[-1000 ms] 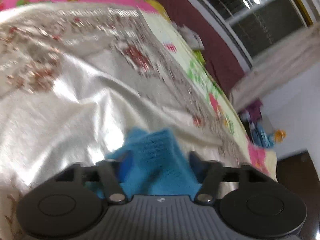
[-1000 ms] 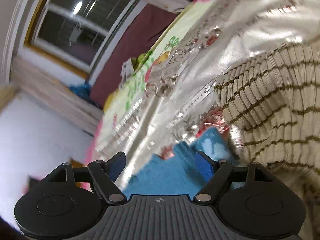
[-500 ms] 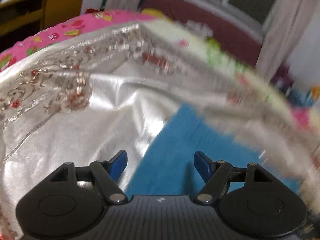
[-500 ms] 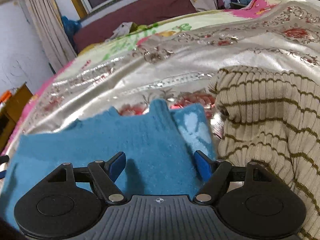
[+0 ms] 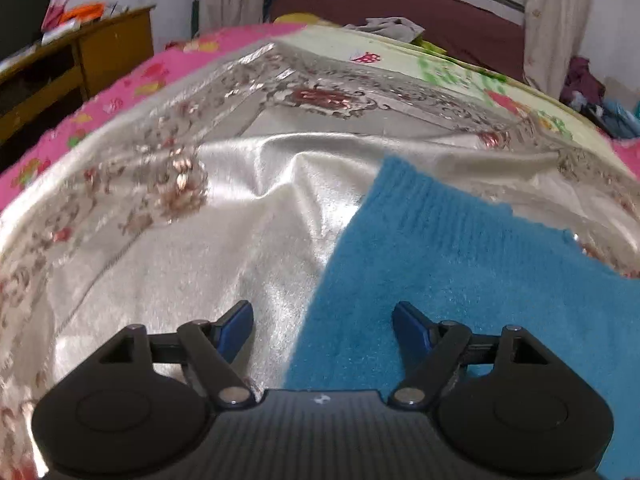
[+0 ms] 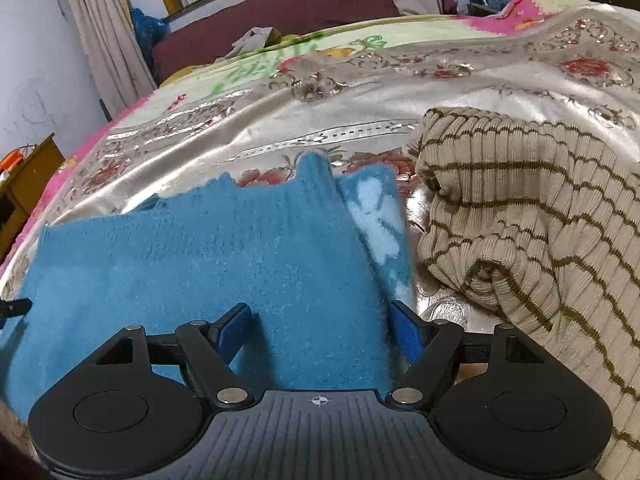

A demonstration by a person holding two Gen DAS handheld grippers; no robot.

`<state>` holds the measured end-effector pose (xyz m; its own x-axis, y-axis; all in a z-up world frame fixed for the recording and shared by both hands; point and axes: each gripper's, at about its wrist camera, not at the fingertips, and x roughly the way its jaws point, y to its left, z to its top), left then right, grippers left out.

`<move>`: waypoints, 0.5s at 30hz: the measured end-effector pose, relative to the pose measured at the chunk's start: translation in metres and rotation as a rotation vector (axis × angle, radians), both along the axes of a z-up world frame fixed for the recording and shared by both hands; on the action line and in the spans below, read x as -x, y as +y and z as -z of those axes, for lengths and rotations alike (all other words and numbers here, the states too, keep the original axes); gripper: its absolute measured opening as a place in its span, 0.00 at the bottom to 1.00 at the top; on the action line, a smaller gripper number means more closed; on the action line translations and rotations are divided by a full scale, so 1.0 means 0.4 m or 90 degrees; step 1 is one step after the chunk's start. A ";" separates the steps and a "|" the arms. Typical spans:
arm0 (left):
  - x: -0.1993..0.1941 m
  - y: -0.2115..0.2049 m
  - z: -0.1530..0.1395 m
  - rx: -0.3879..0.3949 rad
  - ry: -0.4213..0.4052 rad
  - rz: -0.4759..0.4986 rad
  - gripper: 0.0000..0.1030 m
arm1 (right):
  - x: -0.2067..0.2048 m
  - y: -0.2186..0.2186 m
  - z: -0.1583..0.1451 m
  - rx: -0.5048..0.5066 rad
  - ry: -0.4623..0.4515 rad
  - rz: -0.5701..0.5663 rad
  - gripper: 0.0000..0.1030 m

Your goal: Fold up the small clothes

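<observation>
Silvery floral bedspread (image 5: 248, 216) covers the bed, and the blue knit garment (image 6: 224, 260) lies flat on it. Just right of the garment sits a crumpled striped beige sweater (image 6: 532, 208). Left gripper (image 5: 322, 330), jaws just widened, gapes over the garment's left edge; right gripper (image 6: 320, 330) gapes over its right edge, gripping nothing.

the blue knit garment (image 5: 460, 280) runs off the frame's right edge and under the left gripper's (image 5: 323, 326) body.
</observation>
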<state>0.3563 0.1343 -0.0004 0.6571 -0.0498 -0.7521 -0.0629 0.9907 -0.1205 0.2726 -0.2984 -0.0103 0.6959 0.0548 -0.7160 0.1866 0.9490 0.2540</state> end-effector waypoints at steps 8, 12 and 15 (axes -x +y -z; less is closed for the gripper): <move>0.062 0.007 -0.001 0.002 -0.014 0.022 0.80 | 0.053 0.011 -0.019 -0.005 -0.014 -0.018 0.74; 0.052 0.017 0.015 0.014 0.006 0.007 0.85 | 0.045 0.000 0.008 -0.016 0.010 -0.001 0.76; 0.066 0.029 -0.011 0.022 -0.008 0.008 0.83 | 0.064 -0.014 -0.015 -0.034 0.000 0.000 0.76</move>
